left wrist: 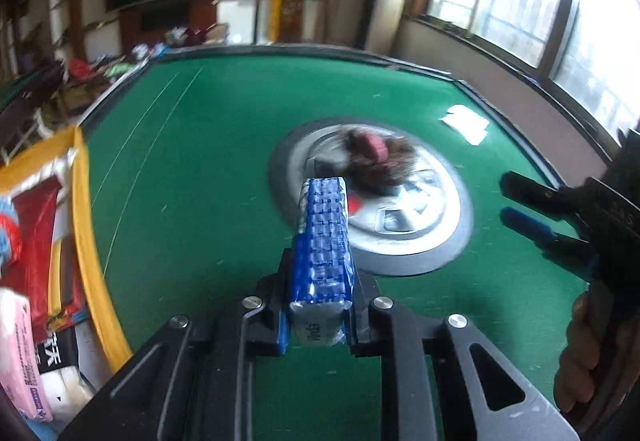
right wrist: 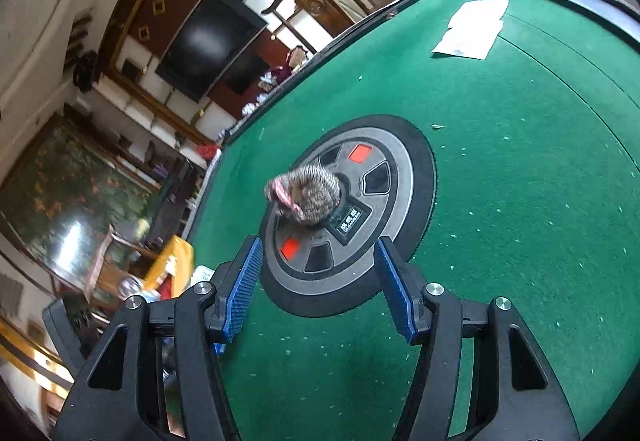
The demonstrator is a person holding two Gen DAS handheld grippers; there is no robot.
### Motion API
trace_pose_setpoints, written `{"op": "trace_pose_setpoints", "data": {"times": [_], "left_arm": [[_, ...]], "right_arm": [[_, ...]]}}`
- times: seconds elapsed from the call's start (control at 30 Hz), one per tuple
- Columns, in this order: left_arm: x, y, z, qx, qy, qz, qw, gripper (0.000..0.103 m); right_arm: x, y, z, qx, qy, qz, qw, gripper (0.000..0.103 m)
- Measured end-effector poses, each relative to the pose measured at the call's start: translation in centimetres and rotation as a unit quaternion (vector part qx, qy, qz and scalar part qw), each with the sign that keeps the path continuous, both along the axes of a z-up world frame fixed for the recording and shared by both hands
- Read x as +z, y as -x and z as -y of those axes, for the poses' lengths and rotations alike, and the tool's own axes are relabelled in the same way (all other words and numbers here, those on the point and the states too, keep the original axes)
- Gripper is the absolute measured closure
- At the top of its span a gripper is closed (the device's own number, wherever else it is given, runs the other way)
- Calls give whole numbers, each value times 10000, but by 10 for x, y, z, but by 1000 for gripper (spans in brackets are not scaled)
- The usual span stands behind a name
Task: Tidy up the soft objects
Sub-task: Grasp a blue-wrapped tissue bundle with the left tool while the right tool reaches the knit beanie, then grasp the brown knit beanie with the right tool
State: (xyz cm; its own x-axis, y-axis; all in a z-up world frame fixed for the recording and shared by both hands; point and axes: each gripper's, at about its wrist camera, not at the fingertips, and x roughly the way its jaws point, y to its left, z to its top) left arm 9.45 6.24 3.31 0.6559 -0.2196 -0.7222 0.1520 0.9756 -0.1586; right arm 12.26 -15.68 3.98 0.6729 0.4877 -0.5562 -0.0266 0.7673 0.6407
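While I watch both wrist feeds, left gripper (left wrist: 322,281) clamped on blue tissue pack (left wrist: 323,241), pack raised above green table (left wrist: 200,161). Right gripper (right wrist: 318,281) jaws apart, nothing between pads, hovering above round centre panel (right wrist: 384,201). Furry plush toy (right wrist: 308,195) lying on that panel. White paper (right wrist: 472,27) near far edge.

Both wrist cams sit low behind their fingers, angled down at the green felt table (left wrist: 208,169). Shared bit: the round grey centre hub (right wrist: 404,177).
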Motion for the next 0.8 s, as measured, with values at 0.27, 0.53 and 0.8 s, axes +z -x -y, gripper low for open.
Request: {"op": "trace_pose_setpoints", "data": {"times": [0.27,0.53,0.8], "left_arm": [[-20,-14,-6,63,-324,-114,9994,83],[-27,-15,-6,68,-446,-237,9987,83],[-31,-16,-4,43,-526,-289,9982,83]], "right_arm": [[15,-44,-22,393,698,122,9967,44],[-5,-115,-47,895,1287,-192,9874,42],[-23,-110,-76,1373,1399,-148,9805,57]]}}
